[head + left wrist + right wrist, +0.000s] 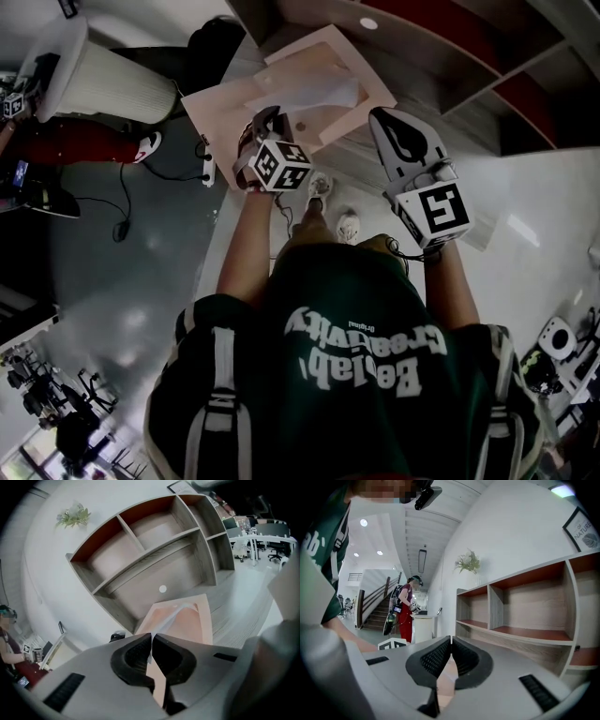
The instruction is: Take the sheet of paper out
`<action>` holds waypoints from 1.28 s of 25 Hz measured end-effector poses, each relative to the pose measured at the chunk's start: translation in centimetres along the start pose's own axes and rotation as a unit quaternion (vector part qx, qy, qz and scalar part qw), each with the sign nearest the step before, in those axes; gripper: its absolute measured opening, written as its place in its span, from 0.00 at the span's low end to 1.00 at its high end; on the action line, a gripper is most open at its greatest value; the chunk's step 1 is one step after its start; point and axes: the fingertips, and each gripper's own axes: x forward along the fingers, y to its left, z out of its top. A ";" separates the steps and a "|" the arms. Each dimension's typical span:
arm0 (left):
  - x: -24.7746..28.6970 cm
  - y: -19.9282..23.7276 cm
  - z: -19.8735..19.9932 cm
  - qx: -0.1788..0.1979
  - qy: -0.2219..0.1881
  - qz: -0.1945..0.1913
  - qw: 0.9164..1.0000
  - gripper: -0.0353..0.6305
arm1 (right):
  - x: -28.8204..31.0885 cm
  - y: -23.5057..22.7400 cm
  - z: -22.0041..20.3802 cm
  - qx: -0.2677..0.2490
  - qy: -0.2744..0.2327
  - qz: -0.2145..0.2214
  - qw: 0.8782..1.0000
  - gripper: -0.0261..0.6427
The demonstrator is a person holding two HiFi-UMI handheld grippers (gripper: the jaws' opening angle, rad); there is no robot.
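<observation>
Left tool (152, 639) is closed on the edge of the white sheet of paper (171, 616), which sticks partly out of the pink envelope (205, 616) at its 1 o'clock. Right tool (451, 641) is closed on the envelope's corner at 3 o'clock, in front of the wooden shelf (525, 634).

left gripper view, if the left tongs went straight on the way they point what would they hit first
Most likely the pink envelope, right ahead of the left gripper, whose tongs are shut on the sheet of paper. The wooden shelf unit stands behind it, though depth is unclear.
</observation>
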 end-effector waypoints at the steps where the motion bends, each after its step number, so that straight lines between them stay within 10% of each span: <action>1: -0.5 0.1 0.3 -0.005 -0.004 0.004 1.000 0.08 | -0.5 0.0 -0.2 0.000 0.015 -0.001 1.000 0.09; 25: -15.4 6.9 12.1 -0.095 -0.172 0.029 0.980 0.08 | -4.1 1.3 5.0 -0.004 -0.078 -0.033 0.996 0.09; 32: -19.0 8.0 14.1 -0.099 -0.223 0.019 0.970 0.08 | -6.1 0.9 6.6 -0.007 -0.104 -0.106 0.989 0.09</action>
